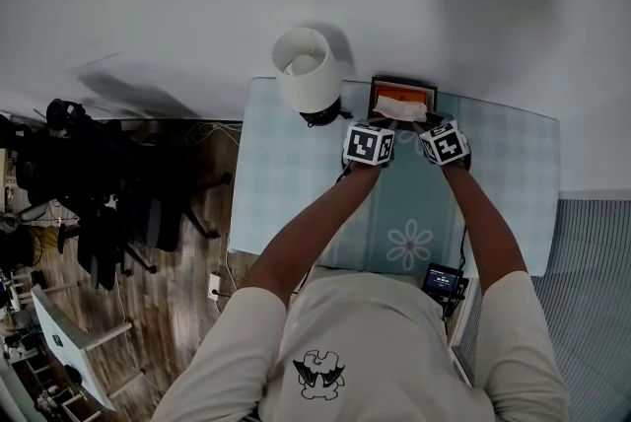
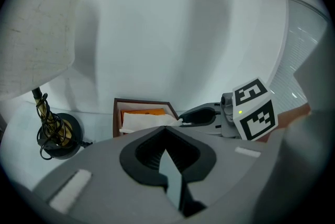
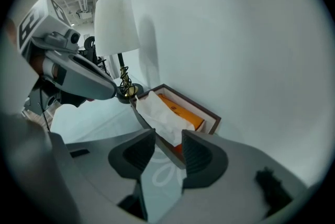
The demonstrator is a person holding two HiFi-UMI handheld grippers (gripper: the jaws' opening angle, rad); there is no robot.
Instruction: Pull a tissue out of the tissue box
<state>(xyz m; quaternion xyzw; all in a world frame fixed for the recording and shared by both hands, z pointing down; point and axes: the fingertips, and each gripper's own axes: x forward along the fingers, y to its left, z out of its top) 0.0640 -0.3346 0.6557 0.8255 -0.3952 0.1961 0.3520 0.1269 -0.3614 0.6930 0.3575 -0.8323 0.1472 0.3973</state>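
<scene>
We hold both grippers at the far edge of the table point(image 1: 286, 183), close before the tissue box point(image 1: 402, 87), which stands against the wall; in the head view the lamp point(image 1: 306, 70) stands just beside it at nine o'clock. The tissue box is a dark brown frame with orange inside; a white tissue point(image 3: 162, 113) rises crumpled out of its top. Our right gripper point(image 3: 168, 135) sits at about five o'clock of the box in the head view; its jaws stand wide apart with nothing pressed between them; in its own view the box's near corner and the tissue show beyond the gap at twelve o'clock. Our left gripper point(image 2: 165, 127) sits at about seven o'clock of the box; its jaws are closed tip to tip and hold nothing; in its own view the tissue lies just past the tips at eleven o'clock.
</scene>
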